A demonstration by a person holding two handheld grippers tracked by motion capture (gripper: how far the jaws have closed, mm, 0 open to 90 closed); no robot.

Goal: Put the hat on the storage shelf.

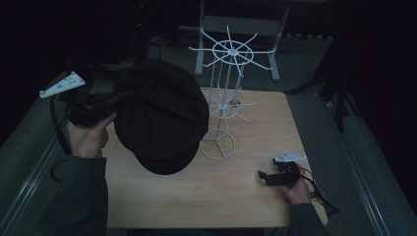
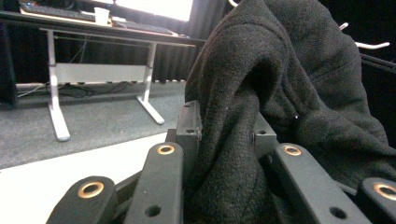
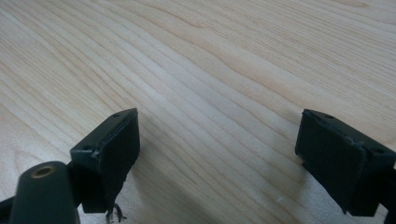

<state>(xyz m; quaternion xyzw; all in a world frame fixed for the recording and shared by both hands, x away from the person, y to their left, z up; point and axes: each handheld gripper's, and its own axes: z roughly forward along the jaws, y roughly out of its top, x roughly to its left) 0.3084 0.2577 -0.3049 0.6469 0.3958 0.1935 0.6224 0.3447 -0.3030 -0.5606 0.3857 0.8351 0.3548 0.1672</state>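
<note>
A black wool cap [image 1: 162, 115] hangs in the air over the left half of the wooden table [image 1: 246, 196], held up by my left gripper [image 1: 118, 98]. In the left gripper view the cap's thick fabric [image 2: 280, 84] is bunched between the two jaws, and my left gripper [image 2: 226, 128] is shut on it. A white wire display stand [image 1: 223, 98] with radiating hooks rises just to the right of the cap. My right gripper [image 1: 263, 176] rests low at the table's front right, open. In the right gripper view my right gripper [image 3: 217, 144] has bare wood between its jaws.
A white-legged desk [image 1: 236, 29] stands on the grey carpet beyond the table. In the left gripper view that desk [image 2: 93, 70] carries a keyboard and a paper cup [image 2: 101, 15]. Cables trail from both grippers.
</note>
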